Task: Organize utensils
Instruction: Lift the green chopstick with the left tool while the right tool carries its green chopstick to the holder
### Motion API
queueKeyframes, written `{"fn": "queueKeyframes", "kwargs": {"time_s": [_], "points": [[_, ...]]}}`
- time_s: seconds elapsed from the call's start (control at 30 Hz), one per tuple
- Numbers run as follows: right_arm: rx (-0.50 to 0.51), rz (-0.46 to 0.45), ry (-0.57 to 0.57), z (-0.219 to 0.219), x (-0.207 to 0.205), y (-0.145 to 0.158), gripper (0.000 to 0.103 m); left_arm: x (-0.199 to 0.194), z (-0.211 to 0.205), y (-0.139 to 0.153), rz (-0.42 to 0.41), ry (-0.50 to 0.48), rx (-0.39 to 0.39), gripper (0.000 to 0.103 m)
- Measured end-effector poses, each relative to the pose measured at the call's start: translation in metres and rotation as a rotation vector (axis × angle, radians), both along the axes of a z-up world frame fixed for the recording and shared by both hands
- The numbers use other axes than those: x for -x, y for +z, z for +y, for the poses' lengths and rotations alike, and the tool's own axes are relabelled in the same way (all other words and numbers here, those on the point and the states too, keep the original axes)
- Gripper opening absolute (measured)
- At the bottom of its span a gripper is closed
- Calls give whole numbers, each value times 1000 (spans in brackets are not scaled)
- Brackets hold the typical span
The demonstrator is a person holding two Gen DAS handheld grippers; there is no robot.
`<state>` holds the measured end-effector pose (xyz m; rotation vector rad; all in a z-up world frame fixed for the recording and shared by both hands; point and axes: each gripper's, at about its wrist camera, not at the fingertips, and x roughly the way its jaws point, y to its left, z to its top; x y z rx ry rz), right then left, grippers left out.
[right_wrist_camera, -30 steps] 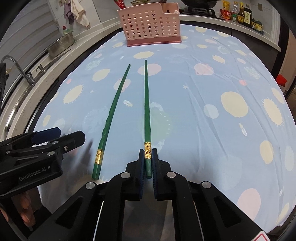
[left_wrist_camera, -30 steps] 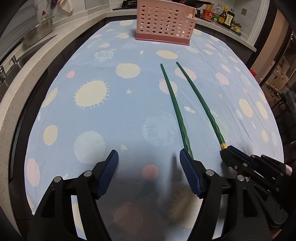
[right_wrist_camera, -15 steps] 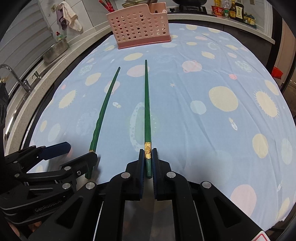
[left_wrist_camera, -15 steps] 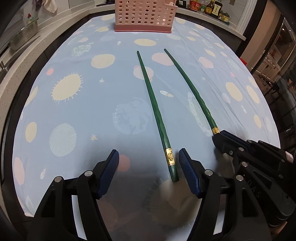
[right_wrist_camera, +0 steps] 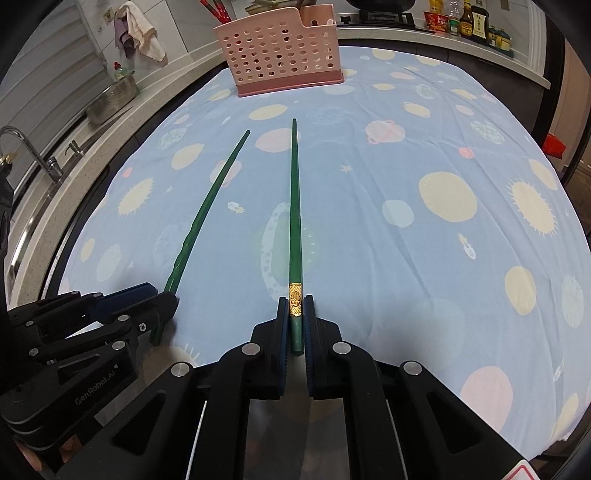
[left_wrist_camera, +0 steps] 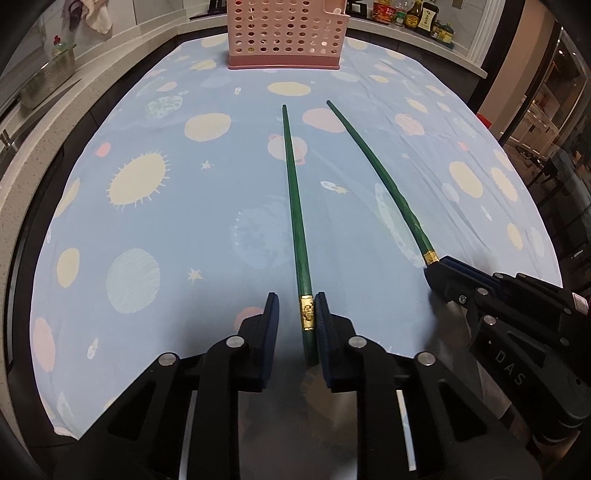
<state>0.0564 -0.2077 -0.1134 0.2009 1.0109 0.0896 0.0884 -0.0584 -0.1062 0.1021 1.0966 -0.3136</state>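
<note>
From the left wrist camera: 2 green chopsticks lie on the planet-print tablecloth, both pointing toward the far edge where the pink utensil holder stands. The left gripper straddles the gold band of the left chopstick; its right pad looks to touch the stick while a narrow gap shows at the left pad, so the jaws are nearly closed but not squeezing it, as best I can judge. Over on the right, the right chopstick runs into the right gripper, which covers its near end. Now the right wrist camera: the right gripper has its 2 pads pressed against the sides of the right chopstick just past the gold band, a firm pinch, with the tip aimed at the pink utensil holder. At the near left, the left gripper sits over the butt of the left chopstick, though from this angle its jaws cannot be read. Scoreboard, then: 1 chopstick is gripped, 1 is about to be, and neither shows clearly off the cloth. Other utensils already poke from the holder. Left to do, I'd say: finish the left pinch, lift both, carry them far and drop them into the holder.
</note>
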Motion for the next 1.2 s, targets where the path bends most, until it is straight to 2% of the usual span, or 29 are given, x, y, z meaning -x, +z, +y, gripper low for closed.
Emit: {"fn": "queueKeyframes", "kwargs": {"time_s": [0.13,0.43,0.8,1.0,1.2], "points": [[-1,-3,4,1,2,1,7,0,2,1,11,0,17,7],[-14,-45,14,2,8,21,7,-2,9,24,-26,24,59,7],[-39,-187,-18,-11,1,83,7,-18,26,91,-159,67,150,7],[-52,-284,-46,-26,-15,125,7,-36,35,132,-259,99,191,7],[-70,-349,-65,-38,-36,152,7,-62,40,163,-336,120,218,7]]}}
